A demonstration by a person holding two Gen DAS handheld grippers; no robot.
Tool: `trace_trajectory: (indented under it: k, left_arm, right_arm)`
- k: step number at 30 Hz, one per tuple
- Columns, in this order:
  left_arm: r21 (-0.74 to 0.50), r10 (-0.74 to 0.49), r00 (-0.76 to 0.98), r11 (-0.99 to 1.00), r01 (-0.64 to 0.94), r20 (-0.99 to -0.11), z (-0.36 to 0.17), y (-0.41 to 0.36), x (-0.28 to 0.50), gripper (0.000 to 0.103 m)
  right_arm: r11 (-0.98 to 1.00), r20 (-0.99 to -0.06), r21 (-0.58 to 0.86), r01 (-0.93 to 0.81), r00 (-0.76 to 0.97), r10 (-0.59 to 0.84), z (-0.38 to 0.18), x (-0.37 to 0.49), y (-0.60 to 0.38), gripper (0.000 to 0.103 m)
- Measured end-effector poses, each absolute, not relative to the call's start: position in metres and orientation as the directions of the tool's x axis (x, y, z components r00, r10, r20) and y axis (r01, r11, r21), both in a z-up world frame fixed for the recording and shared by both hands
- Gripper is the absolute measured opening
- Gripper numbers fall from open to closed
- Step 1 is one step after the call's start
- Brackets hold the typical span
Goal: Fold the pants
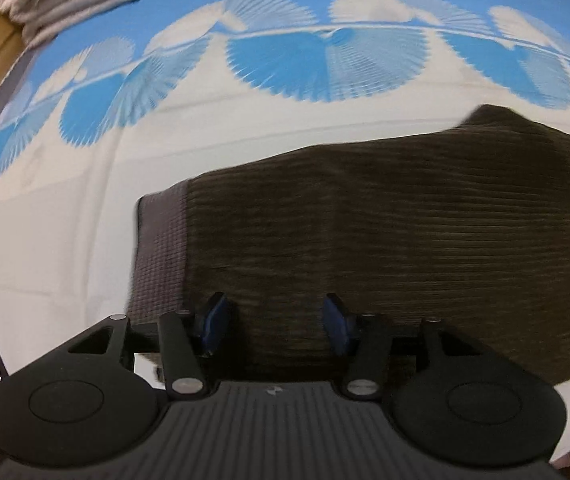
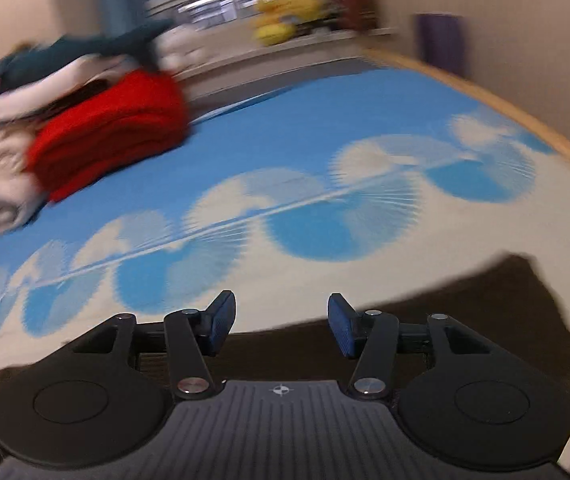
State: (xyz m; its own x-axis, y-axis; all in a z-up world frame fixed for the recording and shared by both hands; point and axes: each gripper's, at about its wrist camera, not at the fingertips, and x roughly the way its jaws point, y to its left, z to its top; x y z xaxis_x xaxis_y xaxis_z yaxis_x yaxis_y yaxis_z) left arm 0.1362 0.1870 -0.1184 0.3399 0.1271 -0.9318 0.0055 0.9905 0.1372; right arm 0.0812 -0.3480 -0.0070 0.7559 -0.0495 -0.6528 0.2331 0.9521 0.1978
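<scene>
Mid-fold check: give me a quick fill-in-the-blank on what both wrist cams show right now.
1. The dark ribbed pants lie on a bedspread printed in white and ____.
2. The left claw, above the pants, is ____, with nothing between its pads.
3. The folded clothes nearest the right claw are coloured ____.

Missing words: blue; open; red

One pair of dark pants (image 1: 385, 232), one red folded garment (image 2: 113, 132), two tongs (image 1: 277, 326) (image 2: 281, 326).
</scene>
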Motion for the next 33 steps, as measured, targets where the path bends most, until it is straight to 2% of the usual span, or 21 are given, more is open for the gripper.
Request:
trace_trajectory:
  k: [7,11,14,18,20,26,33]
  left_arm:
    - [0.089,0.074,0.489,0.996,0.007,-0.869,-0.080,0.151,0.126,0.059]
    - [0.089,0.054,0.554,0.995,0.037,-0.831,-0.047,0.124,0.113,0.059]
    - [0.050,-0.004,0.578,0.996,0.076,-0.816,-0.033,0.098,0.097,0.060]
    - [-0.026,-0.062,0.561,0.997,0.072,-0.825,-0.050,0.065,0.085,0.060]
    - [-0.007,-0.050,0.507,0.996,0.086,-0.861,-0.068,0.047,0.086,0.059]
    - [0.086,-0.023,0.550,0.981,0.171,-0.835,-0.076,0.010,0.090,0.059]
    - [0.066,-0.044,0.552,0.982,0.178,-0.833,-0.076,0.009,0.095,0.060]
  right_arm:
    - [0.865,-0.687,0.180,0.469,0.689,-0.230,-0.035,0.021,-0.460,0.054]
    - [0.803,-0.691,0.232,0.549,0.674,-0.261,-0.060,-0.008,-0.503,0.054]
    - [0.754,-0.736,0.275,0.597,0.635,-0.234,-0.084,-0.019,-0.519,0.054]
    - [0.718,-0.703,0.353,0.599,0.676,-0.219,-0.085,-0.025,-0.525,0.054]
    - [0.713,-0.709,0.358,0.603,0.673,-0.212,-0.091,-0.024,-0.523,0.054]
    - [0.677,-0.700,0.416,0.608,0.689,-0.189,-0.092,-0.024,-0.529,0.054]
    - [0.526,-0.729,0.479,0.702,0.653,-0.207,-0.109,-0.038,-0.554,0.056]
